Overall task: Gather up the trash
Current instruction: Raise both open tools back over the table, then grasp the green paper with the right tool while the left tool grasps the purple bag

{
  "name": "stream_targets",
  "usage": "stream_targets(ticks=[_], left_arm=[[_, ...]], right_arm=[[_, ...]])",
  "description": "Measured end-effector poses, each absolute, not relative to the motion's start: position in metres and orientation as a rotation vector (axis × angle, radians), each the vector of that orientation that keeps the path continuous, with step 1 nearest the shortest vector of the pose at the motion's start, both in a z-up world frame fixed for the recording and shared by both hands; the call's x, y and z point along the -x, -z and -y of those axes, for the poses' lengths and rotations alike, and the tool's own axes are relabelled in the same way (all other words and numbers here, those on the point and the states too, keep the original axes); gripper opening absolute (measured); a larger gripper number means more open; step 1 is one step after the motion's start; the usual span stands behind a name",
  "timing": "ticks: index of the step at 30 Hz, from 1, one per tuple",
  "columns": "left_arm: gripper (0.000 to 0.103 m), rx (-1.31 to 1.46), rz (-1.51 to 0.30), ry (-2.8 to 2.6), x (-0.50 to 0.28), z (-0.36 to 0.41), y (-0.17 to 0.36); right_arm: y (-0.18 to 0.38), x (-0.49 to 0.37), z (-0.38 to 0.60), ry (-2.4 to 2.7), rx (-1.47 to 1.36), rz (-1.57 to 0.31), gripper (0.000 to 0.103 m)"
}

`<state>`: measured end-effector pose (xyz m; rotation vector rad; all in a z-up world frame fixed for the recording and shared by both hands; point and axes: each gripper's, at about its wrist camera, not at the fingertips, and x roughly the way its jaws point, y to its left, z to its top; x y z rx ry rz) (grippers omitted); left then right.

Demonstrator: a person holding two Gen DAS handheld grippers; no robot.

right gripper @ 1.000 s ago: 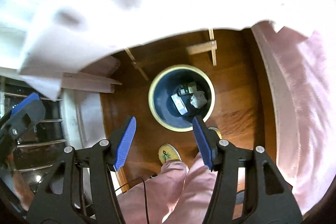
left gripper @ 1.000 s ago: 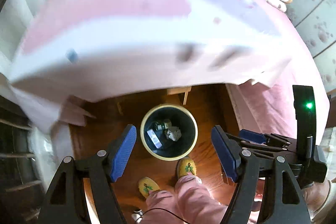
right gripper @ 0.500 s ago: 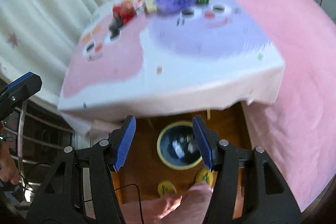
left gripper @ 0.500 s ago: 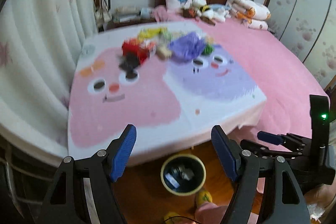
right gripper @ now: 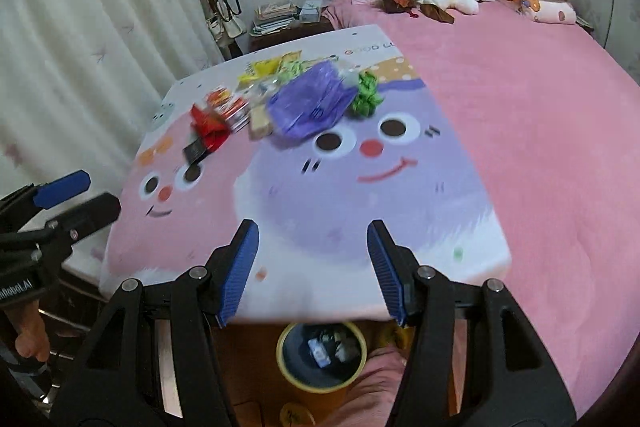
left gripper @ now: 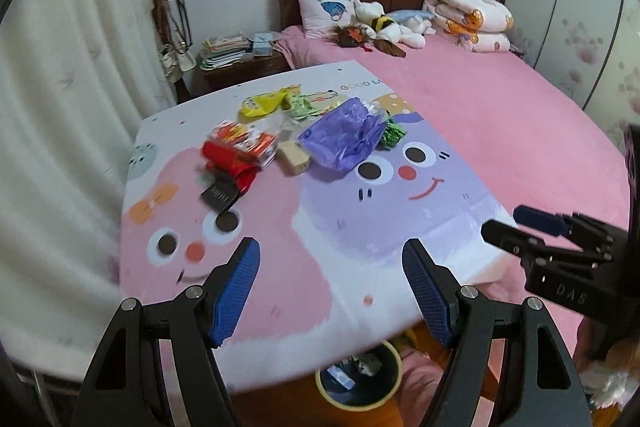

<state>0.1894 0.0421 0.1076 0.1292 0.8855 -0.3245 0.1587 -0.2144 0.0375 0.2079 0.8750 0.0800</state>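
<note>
1. Both grippers, left (left gripper: 331, 291) and right (right gripper: 313, 267), are now hovering over the tabletop's (left gripper: 280, 235) near edge, jaws wide and empty, having tilted up from facing the bin (right gripper: 322, 357).
2. Trash (left gripper: 280, 135) is lying piled near the far edge (wrappers, a purple bag (right gripper: 308, 103)).
3. The bin is sitting on the floor below the near edge.

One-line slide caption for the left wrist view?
Open left gripper faces wrappers and a purple bag piled on a cartoon tablecloth, with the trash bin on the floor below.
</note>
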Motion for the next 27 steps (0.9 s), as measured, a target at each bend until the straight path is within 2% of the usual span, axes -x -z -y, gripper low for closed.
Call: stream_targets(ticks=[10, 16, 27], left_arm=[[0.075, -0.219, -1.039, 0.239, -0.377, 0.069, -0.04], [0.075, -0.249, -1.132, 0.262, -0.468, 0.108, 0.005], [0.075, -0.309, -1.244, 0.347, -0.545, 0.124, 0.064]], right_arm=[[0.008, -0.314, 0.301, -0.175, -0.211, -0.967, 0.054], [0.032, -0.389, 0.329, -0.246, -0.21, -1.017, 0.054], [0.074, -0.47, 0.314, -0.339, -0.194, -1.087, 0.054]])
